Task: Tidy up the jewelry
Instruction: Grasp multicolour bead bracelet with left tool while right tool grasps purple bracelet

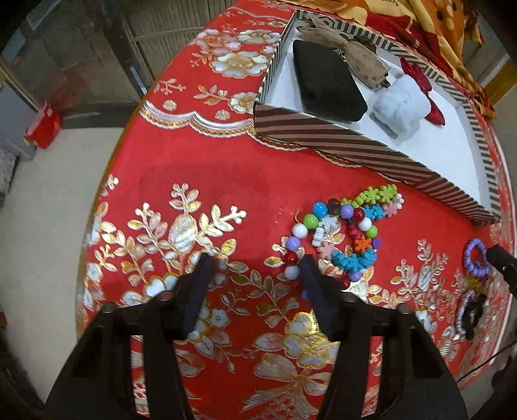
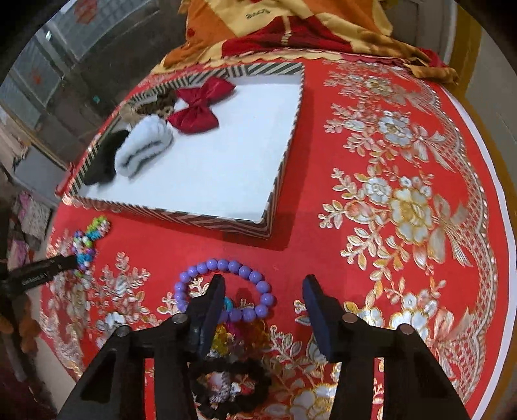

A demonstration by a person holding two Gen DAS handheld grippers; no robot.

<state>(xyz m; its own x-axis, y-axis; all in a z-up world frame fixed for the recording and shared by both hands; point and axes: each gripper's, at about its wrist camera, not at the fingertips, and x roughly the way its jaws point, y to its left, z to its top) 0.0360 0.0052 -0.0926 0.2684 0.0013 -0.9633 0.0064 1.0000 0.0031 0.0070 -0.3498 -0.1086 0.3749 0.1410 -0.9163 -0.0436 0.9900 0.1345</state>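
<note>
A striped box [image 1: 355,145] with a white floor [image 2: 226,155] sits on the red embroidered tablecloth. It holds a black pad [image 1: 326,80], a white fluffy band [image 2: 142,145], a red bow [image 2: 200,106] and a brown bow [image 1: 355,55]. A multicoloured bead bracelet [image 1: 326,232] and a spiky colourful bracelet [image 1: 374,200] lie just ahead of my open left gripper [image 1: 257,261]. A purple bead bracelet [image 2: 226,287] lies under my open right gripper [image 2: 263,284], with a glittery item [image 2: 226,336] and a black scrunchie [image 2: 226,384] nearer the camera.
An orange and red blanket [image 2: 290,26] lies behind the box. The round table's edge [image 2: 497,194] curves close on the right, and the floor [image 1: 48,200] drops off to the left. The left gripper's finger shows in the right wrist view [image 2: 42,268].
</note>
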